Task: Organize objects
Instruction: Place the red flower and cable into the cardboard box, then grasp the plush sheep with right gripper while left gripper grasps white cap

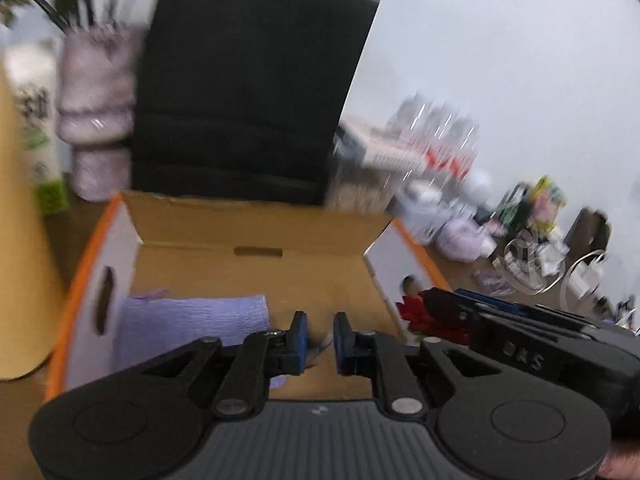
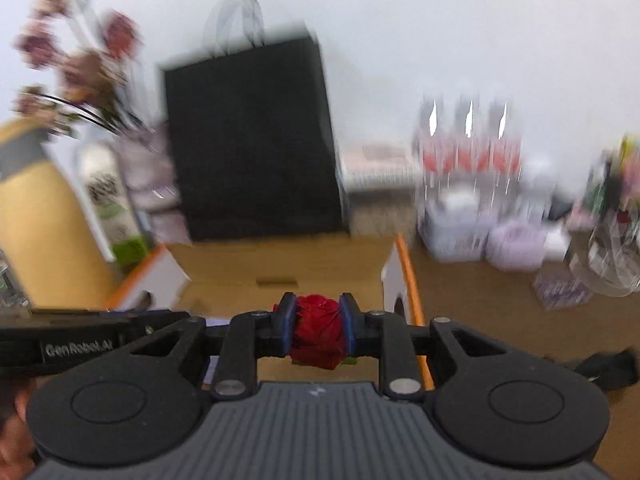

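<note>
Cardboard box (image 1: 256, 276) sits open on your wooden tabletop (image 2: 480, 320), its flaps folded out with orange edges, and its near wall is hidden behind both tools in either view. Behind it stands a black paper bag (image 2: 252, 144), touching or nearly touching the far flap; motion blur makes it impossible to tell which. To the left of the box rises a tall yellow container (image 2: 44, 232), cut off at the frame edge, with a white bottle (image 2: 108, 196) and a pale vase of flowers (image 1: 94, 112) crowded behind it, all smeared. Along the wall to the right, a pack of clear bottles (image 2: 468, 148) and a jumble of small packets and plastic are too blurred to name. Inside the box, at its left, lies a lilac cloth (image 1: 192, 324), partly covered by your left tool (image 1: 320, 336); the rest of the box floor that shows looks bare. Your left tool hangs over the box with its blue pads a narrow gap apart and nothing between them. Your right tool (image 2: 318, 332) is clamped on a red flower (image 2: 318, 328), held above the box near its right flap; the lower part of the flower is hidden behind the tool body. From the left wrist view, the right tool sits just beside the left one, so the room between them is tight, while the tabletop to the right of the box lies open up to the clutter.
</note>
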Available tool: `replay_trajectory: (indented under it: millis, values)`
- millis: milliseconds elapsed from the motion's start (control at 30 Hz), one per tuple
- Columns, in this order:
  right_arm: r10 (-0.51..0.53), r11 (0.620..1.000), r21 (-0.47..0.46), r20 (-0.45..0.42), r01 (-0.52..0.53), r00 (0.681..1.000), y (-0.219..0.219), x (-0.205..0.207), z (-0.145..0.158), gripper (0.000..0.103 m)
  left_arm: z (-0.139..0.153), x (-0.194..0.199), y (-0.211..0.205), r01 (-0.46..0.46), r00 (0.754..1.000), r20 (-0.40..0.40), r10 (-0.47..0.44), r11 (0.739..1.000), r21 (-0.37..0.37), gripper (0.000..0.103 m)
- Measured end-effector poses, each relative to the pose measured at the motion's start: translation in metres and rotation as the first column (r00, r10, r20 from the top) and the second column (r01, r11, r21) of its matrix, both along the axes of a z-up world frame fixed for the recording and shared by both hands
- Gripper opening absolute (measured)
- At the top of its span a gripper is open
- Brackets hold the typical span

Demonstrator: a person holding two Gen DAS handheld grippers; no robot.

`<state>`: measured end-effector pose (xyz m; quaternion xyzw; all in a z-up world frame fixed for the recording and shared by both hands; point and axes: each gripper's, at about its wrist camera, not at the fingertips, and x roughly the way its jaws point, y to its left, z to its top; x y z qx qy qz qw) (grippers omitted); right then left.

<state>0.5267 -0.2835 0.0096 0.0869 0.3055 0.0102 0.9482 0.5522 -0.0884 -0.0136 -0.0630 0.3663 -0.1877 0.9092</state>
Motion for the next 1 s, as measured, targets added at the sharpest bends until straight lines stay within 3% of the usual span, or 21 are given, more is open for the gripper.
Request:
replay_trajectory:
  millis: [33, 100, 167, 267, 300, 433, 633, 733, 833, 900, 1000]
  values:
    - [-0.017, 1.000, 0.023, -0.012, 0.017, 1.000, -0.005, 0.009, -0.007, 0.032, -0.007, 0.006, -0.003, 0.008, 1.000, -0.004, -0.008, 1.000, 0.009, 0.039]
    - [-0.013, 0.999, 0.051, -0.035, 0.014, 0.999, -0.011, 0.019, -0.018, 0.041, -0.015, 0.012, -0.006, -0.024, 1.000, 0.012, 0.023, 0.999, 0.034, 0.061]
    - [-0.036, 0.998, 0.055, -0.028, 0.038, 0.999, -0.016, 0.011, -0.016, 0.060, -0.012, 0.005, 0.000, -0.026, 0.999, 0.040, 0.025, 0.999, 0.041, 0.062]
    - [-0.061, 0.998, 0.020, 0.031, 0.060, 0.998, -0.024, -0.012, 0.002, 0.075, 0.003, -0.013, 0.015, -0.018, 0.998, 0.061, 0.017, 1.000, 0.019, 0.075]
    - [-0.070, 0.998, 0.004, 0.041, 0.070, 0.997, -0.026, -0.023, 0.008, 0.075, 0.011, -0.022, 0.020, -0.036, 0.997, 0.075, 0.034, 0.999, 0.027, 0.078]
    - [-0.047, 0.999, -0.010, 0.121, 0.048, 0.992, -0.028, -0.090, 0.026, 0.094, 0.039, -0.084, 0.050, -0.010, 0.986, 0.164, 0.007, 1.000, 0.017, 0.093]
    - [0.005, 1.000, -0.030, 0.148, -0.001, 0.989, -0.015, -0.195, 0.011, 0.102, 0.031, -0.201, 0.089, -0.002, 0.969, 0.245, -0.004, 1.000, 0.020, 0.098]
    - [0.044, 0.999, -0.025, 0.114, -0.042, 0.992, -0.006, -0.238, -0.007, 0.102, 0.010, -0.253, 0.102, -0.009, 0.982, 0.188, 0.005, 1.000, 0.025, 0.098]
    - [0.077, 0.997, -0.019, 0.080, -0.076, 0.994, 0.001, -0.282, -0.019, 0.102, -0.008, -0.299, 0.113, -0.043, 0.986, 0.165, 0.028, 0.995, 0.092, 0.098]
    - [0.117, 0.993, -0.031, 0.053, -0.115, 0.992, 0.006, -0.307, -0.021, 0.102, -0.016, -0.320, 0.121, -0.073, 0.988, 0.143, 0.053, 0.988, 0.134, 0.098]
    - [0.126, 0.989, -0.081, 0.056, -0.121, 0.990, 0.006, -0.342, -0.010, 0.102, -0.017, -0.342, 0.136, -0.086, 0.991, 0.109, 0.071, 0.988, 0.132, 0.098]
